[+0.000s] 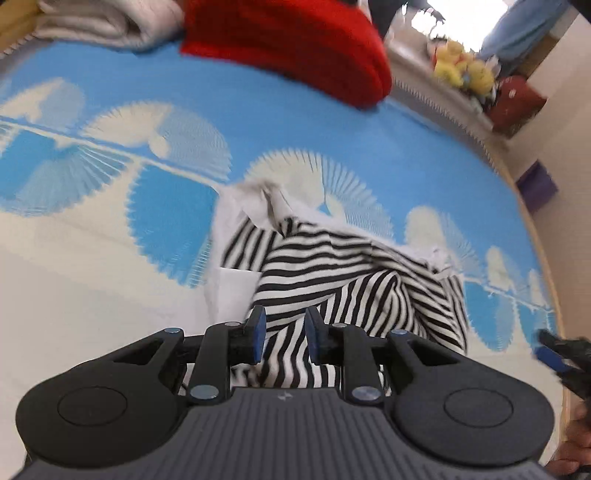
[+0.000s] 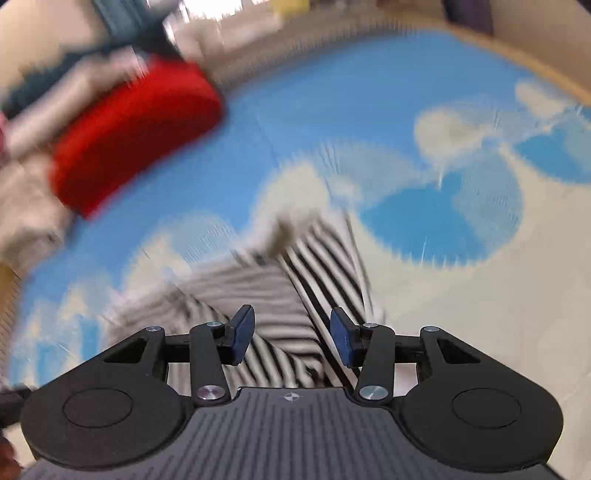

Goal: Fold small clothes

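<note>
A black-and-white striped small garment [image 1: 332, 273] lies bunched on the blue-and-cream patterned mat [image 1: 258, 118], with a white part at its left edge. My left gripper [image 1: 285, 334] hangs just above its near end. Its blue pads stand a little apart, and the stripes show through the gap without being pinched. In the right wrist view, which is blurred, the same garment [image 2: 295, 295] spreads out below my right gripper [image 2: 291, 332]. That gripper's jaws stand wide apart, clear of the cloth. One blue pad [image 1: 552, 357] of the right gripper shows at the right edge of the left wrist view.
A red folded cloth [image 1: 295, 48] and a whitish folded blanket [image 1: 110, 22] lie at the mat's far end. Yellow plush toys [image 1: 461, 66], a red bag [image 1: 517, 99] and a purple box [image 1: 535, 184] sit beyond the mat's right wooden edge [image 1: 532, 229].
</note>
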### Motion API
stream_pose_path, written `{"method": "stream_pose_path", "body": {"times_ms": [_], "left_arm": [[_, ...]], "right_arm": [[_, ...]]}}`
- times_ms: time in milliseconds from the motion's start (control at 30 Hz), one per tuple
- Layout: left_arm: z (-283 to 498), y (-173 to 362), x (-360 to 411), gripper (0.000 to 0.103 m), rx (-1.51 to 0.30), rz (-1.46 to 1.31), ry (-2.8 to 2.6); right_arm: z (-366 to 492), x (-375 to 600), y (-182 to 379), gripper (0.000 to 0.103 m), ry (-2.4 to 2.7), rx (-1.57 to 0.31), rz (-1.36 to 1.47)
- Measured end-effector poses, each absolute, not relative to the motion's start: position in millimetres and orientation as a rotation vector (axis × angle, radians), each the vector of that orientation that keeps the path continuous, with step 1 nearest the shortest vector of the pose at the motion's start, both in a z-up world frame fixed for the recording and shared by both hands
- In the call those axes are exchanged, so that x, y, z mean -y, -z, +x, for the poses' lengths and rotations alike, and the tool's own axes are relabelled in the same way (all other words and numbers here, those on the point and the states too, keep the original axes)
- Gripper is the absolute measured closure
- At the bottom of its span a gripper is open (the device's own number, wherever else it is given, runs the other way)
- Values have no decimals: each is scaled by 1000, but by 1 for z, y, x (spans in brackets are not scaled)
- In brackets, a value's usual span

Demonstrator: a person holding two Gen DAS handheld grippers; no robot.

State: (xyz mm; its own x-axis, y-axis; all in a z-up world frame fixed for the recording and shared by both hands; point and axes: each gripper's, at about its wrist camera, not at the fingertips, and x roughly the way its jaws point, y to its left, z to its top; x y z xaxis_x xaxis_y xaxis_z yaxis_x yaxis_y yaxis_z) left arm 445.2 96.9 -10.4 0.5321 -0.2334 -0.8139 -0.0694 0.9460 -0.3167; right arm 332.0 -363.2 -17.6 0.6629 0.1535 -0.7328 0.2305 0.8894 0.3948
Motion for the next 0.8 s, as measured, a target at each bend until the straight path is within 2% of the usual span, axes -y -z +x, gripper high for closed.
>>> {"method": "stream_pose_path", "body": {"times_ms": [167,300,367,467,533,567,700,767,800], "left_arm": [[368,-36,-117,78,-892,-328,112],[290,-62,-124,74,-777,-331,183],[258,-53,-120,72,-758,-327,193],[226,-12,-113,72,-775,-300,173],[216,22,-108,72,-886,-264,111],[216,35,-108,72,-946,-283,87],[219,65,-113,67,-1054,-346,54],[220,69,-119,52,-1065,-365,7],[221,72,-122,48,-1075,-389,-9]], "right_arm": [[240,396,-50,51,-20,-672,496],[164,425,-58,46,-14,-595,423],[140,437,-44,46,10,-613,424],[99,451,-9,47,64,-673,465],[85,461,10,47,116,-774,547],[77,466,13,47,89,-754,578],[77,466,46,47,160,-841,491],[86,468,67,47,135,-938,532],[88,467,74,47,131,-959,541]]}}
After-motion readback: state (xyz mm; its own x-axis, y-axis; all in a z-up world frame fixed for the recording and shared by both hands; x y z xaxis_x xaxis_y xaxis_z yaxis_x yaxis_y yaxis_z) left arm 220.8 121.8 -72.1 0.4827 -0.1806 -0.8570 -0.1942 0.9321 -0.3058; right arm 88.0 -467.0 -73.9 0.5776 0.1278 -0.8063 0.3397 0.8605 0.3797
